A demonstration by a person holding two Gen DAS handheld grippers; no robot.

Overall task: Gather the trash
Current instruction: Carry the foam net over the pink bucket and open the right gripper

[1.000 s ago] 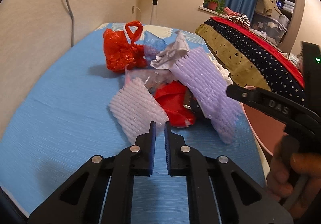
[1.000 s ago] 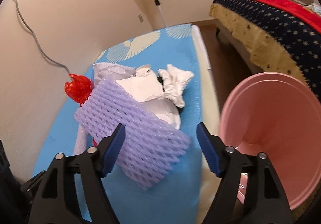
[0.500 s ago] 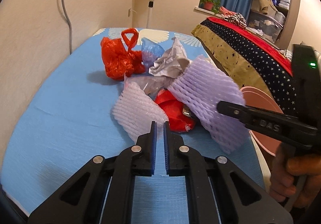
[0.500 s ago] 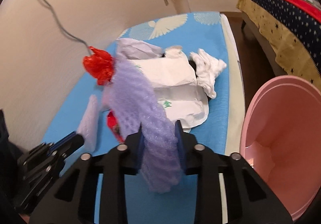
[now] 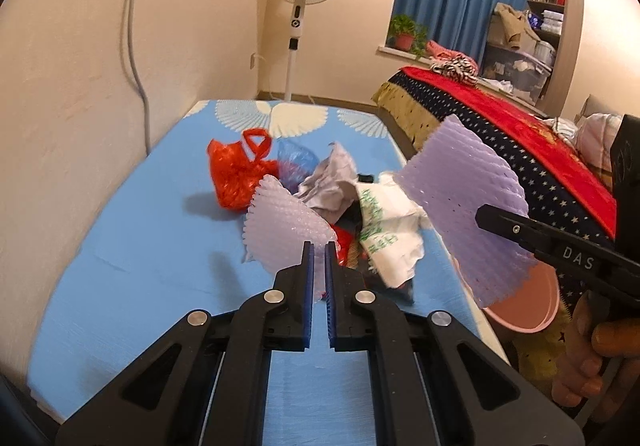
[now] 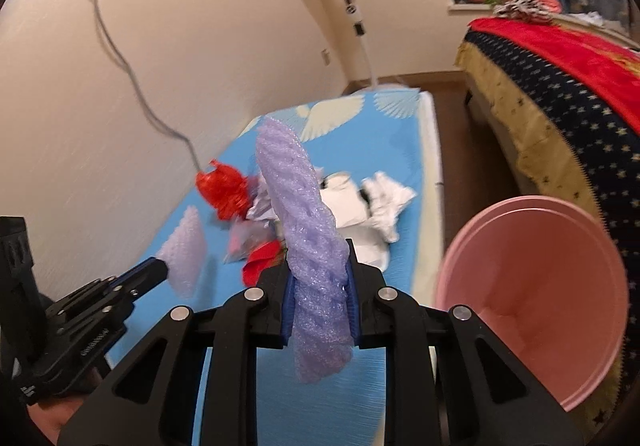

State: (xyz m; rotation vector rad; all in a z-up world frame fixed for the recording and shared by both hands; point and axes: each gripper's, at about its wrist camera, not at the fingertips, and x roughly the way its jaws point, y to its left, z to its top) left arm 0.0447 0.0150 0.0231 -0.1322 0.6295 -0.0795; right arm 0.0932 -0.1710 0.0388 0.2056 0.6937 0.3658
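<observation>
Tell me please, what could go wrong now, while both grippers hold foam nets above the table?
1. The right gripper pinches the purple foam net only near its lower end; the long free part might catch the pink bin's rim.
2. The left gripper grips just an edge of the white foam net, so it might slip out.
3. That net hangs beside the red bag and could drag neighbouring trash.

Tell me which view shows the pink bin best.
Right wrist view: the pink bin shows its open mouth and inside wall. The left wrist view catches only a sliver of rim behind the purple foam net.
</observation>
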